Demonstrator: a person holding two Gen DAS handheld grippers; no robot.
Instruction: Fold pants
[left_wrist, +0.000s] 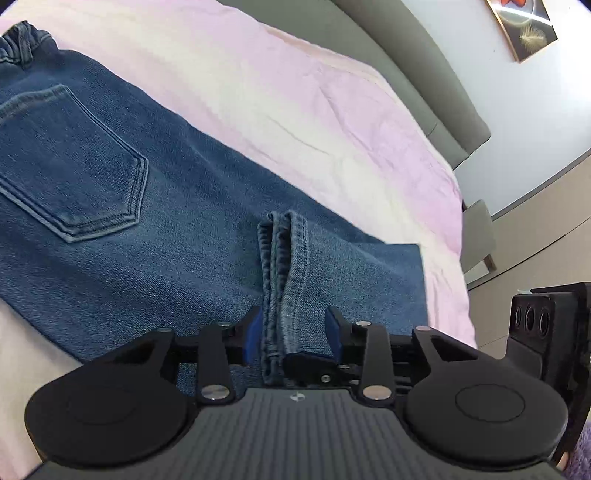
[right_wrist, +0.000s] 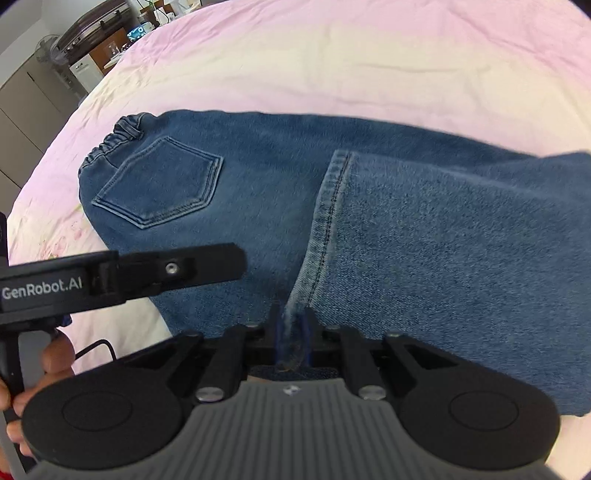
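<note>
Blue denim pants (left_wrist: 122, 206) lie on a pink bedsheet (left_wrist: 314, 110), back pocket up, waistband at the far left. The leg ends are folded back over the thighs. My left gripper (left_wrist: 291, 332) is partly open around the bunched hem (left_wrist: 282, 266), which stands between its blue pads; the pads look apart from the cloth. My right gripper (right_wrist: 293, 332) is shut on the hem edge (right_wrist: 325, 229) of the folded leg of the pants (right_wrist: 443, 258). The left gripper's body (right_wrist: 122, 275) shows at the left of the right wrist view.
A grey headboard (left_wrist: 424, 66) and a wall with a framed picture (left_wrist: 524, 29) lie beyond the bed. A fan and cabinets (right_wrist: 55, 62) stand past the bed's far left edge. A person's hand (right_wrist: 40, 369) holds the left gripper's handle.
</note>
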